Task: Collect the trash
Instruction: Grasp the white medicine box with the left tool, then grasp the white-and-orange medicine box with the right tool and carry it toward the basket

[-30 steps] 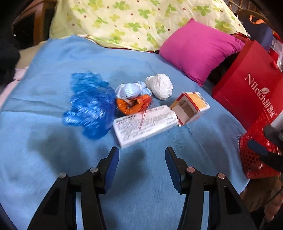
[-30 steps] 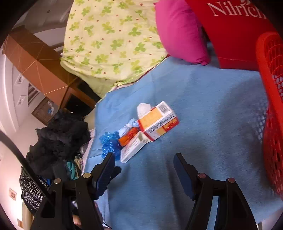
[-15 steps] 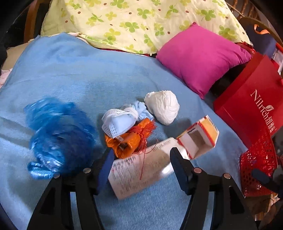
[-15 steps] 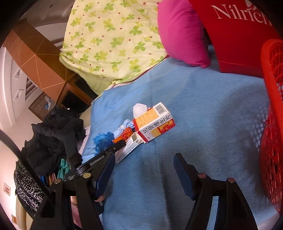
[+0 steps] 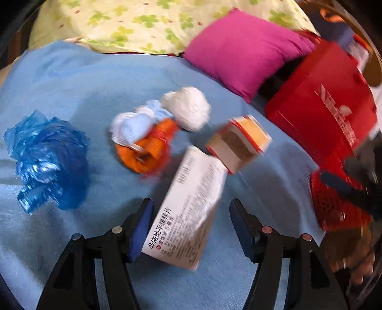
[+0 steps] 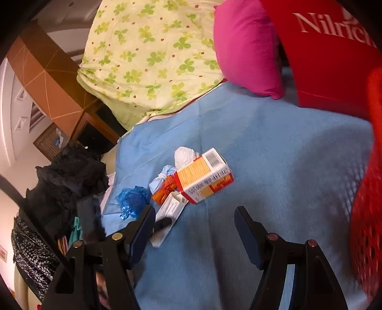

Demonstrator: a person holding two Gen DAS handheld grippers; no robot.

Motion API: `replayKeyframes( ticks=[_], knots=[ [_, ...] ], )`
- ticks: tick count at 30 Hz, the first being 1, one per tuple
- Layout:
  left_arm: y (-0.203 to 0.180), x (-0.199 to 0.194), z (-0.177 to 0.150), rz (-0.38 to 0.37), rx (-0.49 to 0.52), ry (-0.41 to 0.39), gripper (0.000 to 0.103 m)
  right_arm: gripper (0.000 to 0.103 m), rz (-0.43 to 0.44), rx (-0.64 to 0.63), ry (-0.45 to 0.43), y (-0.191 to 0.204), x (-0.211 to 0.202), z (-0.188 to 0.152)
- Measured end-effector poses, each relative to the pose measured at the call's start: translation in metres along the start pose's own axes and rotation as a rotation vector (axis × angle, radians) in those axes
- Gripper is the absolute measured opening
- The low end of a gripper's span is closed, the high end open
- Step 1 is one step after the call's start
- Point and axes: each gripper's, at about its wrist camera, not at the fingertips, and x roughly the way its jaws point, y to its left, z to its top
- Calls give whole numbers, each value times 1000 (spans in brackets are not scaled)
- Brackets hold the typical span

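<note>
Trash lies on a blue blanket [image 5: 71, 78]. A white medicine box [image 5: 188, 209] sits between the open fingers of my left gripper [image 5: 191, 221]; its near end touches the left pad. Beyond it are an orange-and-white carton [image 5: 241, 145], an orange wrapper [image 5: 148, 150], a pale blue cloth bundle [image 5: 136, 124], a white paper ball [image 5: 188, 107] and a crumpled blue plastic bag [image 5: 50, 157]. My right gripper [image 6: 193, 226] is open and empty above the blanket. A red mesh basket [image 6: 367, 214] stands at the right.
A magenta pillow [image 5: 248, 45], a clover-print quilt [image 5: 133, 21] and a red paper bag [image 5: 329, 105] line the far side. Dark clothes [image 6: 69, 176] hang past the bed's left edge in the right wrist view. The basket also shows in the left wrist view [image 5: 334, 200].
My left gripper has moved forward and down until its open fingers straddle the white box. The right gripper has barely moved.
</note>
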Motion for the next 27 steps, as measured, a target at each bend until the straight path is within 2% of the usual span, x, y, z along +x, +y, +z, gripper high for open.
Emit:
replayKeyframes(
  ticks=[4, 6, 9, 11, 12, 13, 14, 17, 22, 27],
  knots=[
    [-22, -5, -7, 51, 62, 4, 67, 72, 7, 42, 36, -3, 25, 11],
    [-22, -4, -8, 75, 47, 4, 67, 72, 26, 103, 59, -7, 42, 19],
    [-19, -4, -6, 152, 21, 0, 67, 72, 60, 182, 74, -9, 59, 27],
    [-14, -3, -6, 181, 9, 10, 67, 73, 44, 226, 92, -11, 70, 31],
    [-11, -3, -7, 182, -7, 14, 65, 73, 35, 259, 97, -13, 75, 33],
    [-9, -3, -9, 182, -17, 21, 55, 73, 29, 295, 104, -17, 80, 35],
    [-8, -2, -10, 178, -27, 31, 51, 73, 21, 330, 113, -20, 85, 37],
    [-6, -4, -14, 175, -49, 30, 51, 73, -20, 414, 139, -29, 100, 41],
    [-7, -16, -22, 189, -61, 25, 51, 73, -93, 410, 132, -22, 110, 53],
    [-1, -50, -30, 226, -81, -15, 51, 77, -190, 337, 136, -3, 122, 61]
  ],
)
